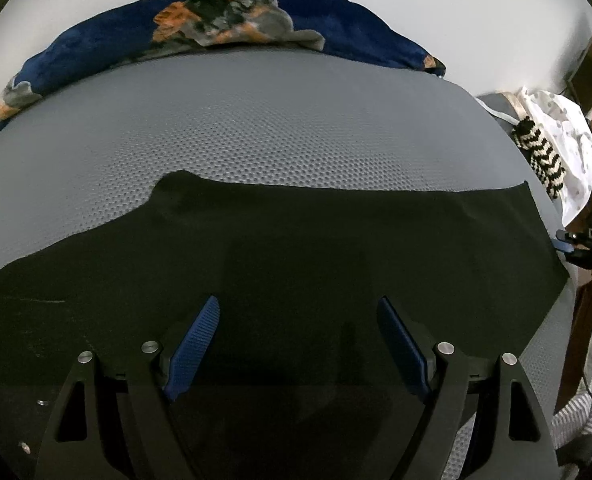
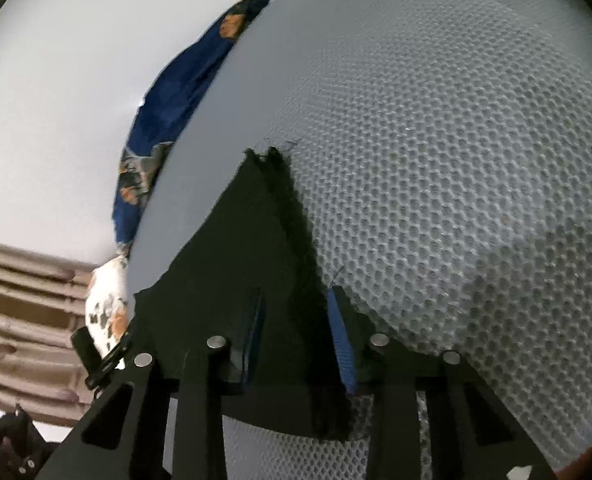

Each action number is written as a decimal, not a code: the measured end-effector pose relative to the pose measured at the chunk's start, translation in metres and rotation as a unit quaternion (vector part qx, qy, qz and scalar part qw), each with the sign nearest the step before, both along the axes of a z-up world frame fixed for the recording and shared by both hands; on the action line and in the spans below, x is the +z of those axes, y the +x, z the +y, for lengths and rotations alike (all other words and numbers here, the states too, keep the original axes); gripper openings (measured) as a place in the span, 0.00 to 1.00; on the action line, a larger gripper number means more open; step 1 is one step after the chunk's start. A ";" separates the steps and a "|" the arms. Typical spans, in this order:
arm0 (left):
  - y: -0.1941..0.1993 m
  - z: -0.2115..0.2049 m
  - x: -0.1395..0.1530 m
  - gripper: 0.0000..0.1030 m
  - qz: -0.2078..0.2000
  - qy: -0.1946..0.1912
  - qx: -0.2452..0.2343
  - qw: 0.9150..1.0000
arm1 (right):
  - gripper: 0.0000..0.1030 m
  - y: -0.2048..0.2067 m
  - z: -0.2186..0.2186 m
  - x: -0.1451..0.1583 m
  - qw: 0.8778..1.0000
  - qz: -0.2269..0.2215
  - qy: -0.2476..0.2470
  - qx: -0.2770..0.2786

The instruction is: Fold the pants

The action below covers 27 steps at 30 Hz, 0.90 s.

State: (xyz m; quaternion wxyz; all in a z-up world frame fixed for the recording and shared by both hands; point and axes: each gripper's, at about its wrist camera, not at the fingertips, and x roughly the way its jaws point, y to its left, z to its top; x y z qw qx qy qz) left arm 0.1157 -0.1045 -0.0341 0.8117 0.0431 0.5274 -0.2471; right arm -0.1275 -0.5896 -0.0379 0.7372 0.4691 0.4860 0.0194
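The black pants [image 1: 296, 248] are seen spread flat across the near part of a grey mesh mattress [image 1: 255, 120]. A silver button is visible near their left edge. In the right wrist view, one frayed corner [image 2: 267, 156] is raised off the surface.

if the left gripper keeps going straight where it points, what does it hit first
Most likely the black pants spread directly ahead of the open left gripper, then the grey mesh mattress beyond; depth is uncertain.
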 end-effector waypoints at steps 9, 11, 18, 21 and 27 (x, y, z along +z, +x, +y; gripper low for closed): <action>-0.004 -0.017 -0.016 0.79 0.007 0.022 -0.008 1.000 | 0.14 0.005 0.006 -0.009 1.000 -0.021 0.019 0.010; -0.004 -0.015 -0.019 0.79 0.008 0.020 -0.005 1.000 | 0.10 0.006 0.008 -0.010 1.000 -0.022 0.014 0.005; -0.004 -0.007 -0.013 0.79 0.003 0.007 0.003 1.000 | 0.08 0.011 0.032 0.011 0.999 -0.013 -0.025 -0.017; -0.006 0.007 -0.009 0.79 0.004 -0.002 0.013 1.000 | 0.08 0.016 0.051 0.027 0.999 -0.034 -0.023 -0.017; -0.011 0.041 0.003 0.79 -0.010 -0.015 0.036 0.999 | 0.08 0.048 0.117 0.058 0.997 -0.071 -0.005 0.022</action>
